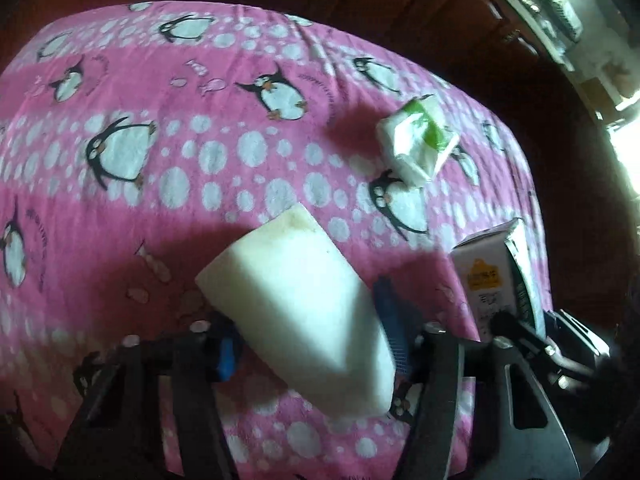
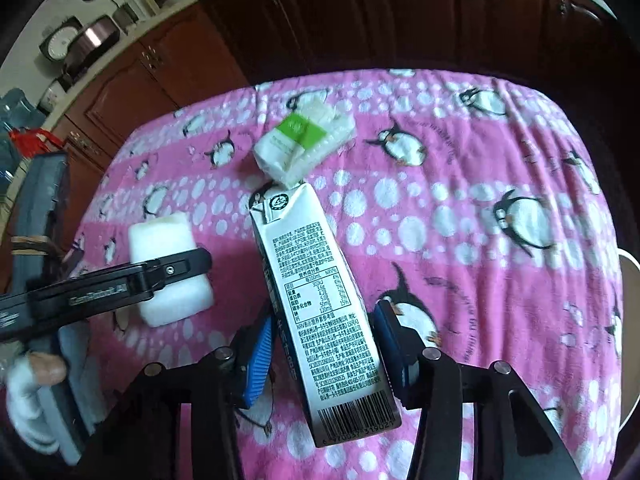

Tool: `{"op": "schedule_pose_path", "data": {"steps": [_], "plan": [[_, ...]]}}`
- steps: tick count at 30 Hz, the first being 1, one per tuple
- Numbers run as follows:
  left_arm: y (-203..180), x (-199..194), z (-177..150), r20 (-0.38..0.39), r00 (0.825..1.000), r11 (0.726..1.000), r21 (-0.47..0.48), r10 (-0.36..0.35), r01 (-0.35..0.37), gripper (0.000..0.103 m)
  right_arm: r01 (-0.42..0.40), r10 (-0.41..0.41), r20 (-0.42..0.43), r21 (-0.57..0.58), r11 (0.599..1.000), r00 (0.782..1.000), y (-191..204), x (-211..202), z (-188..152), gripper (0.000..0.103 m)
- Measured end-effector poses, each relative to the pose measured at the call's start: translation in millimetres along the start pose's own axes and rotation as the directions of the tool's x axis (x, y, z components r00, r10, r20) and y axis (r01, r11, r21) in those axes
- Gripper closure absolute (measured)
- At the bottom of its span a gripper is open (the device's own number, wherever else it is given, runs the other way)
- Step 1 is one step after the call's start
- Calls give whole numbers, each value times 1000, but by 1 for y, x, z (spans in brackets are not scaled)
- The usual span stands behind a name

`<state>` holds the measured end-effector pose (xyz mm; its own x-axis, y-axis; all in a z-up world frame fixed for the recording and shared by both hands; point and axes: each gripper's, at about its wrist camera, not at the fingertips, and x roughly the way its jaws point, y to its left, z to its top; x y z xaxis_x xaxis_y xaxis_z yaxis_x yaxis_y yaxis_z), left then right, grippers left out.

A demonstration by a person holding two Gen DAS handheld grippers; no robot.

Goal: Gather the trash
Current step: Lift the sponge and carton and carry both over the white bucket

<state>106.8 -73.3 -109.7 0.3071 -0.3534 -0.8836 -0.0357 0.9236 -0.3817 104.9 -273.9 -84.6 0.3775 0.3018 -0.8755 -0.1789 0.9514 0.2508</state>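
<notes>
- Gripping a white rectangular foam block (image 1: 296,300), the left gripper (image 1: 308,320) has its blue ribbed pads on both long sides; block sits tilted, far end above the pink fleece penguin-print blanket (image 1: 160,80).
- Right gripper (image 2: 324,344) w/ blue pads closed on a tall white printed-cardboard drink carton (image 2: 316,304), barcode end nearest the camera, folded top pointing away.
- Carton also shows at the right edge of the left view, just beside the left gripper.
- Soft white tissue pack w/ green label (image 2: 304,144) lies loose on blanket, just beyond the carton's top, untouched.
- Dark wood cabinets (image 2: 360,20) behind the blanket.
- Gloved hand (image 2: 28,392) on the left gripper's handle, lower left of right view.
</notes>
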Motion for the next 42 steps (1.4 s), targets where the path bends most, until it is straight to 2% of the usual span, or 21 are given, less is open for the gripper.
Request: {"op": "schedule_pose_path", "data": {"steps": [3, 5, 9, 15, 22, 30, 42], "plan": [[0, -13, 1, 20, 999, 999, 38, -28, 27, 65, -31, 29, 44, 44, 999, 999, -15, -25, -5, 58], [-4, -26, 1, 44, 999, 997, 77, -28, 25, 67, -45, 40, 66, 75, 996, 997, -24, -39, -9, 58], [-15, -46, -3, 78, 996, 988, 151, -51, 39, 68, -52, 38, 114, 127, 991, 993, -35, -62, -24, 59], [-25, -60, -12, 78, 993, 978, 199, -85, 68, 69, -57, 32, 143, 172, 983, 989, -49, -80, -42, 60], [-67, -79, -20, 83, 985, 948, 294, -150, 120, 69, -66, 22, 206, 213, 975, 978, -65, -107, -51, 60], [-105, -82, -19, 77, 981, 925, 354, -176, 138, 69, -54, -16, 267, 252, 966, 963, -84, -137, -60, 61], [-198, -56, -27, 2, 971, 854, 478, -237, 208, 69, 6, -120, 299, 358, 934, 947, -137, -175, -80, 61]]}}
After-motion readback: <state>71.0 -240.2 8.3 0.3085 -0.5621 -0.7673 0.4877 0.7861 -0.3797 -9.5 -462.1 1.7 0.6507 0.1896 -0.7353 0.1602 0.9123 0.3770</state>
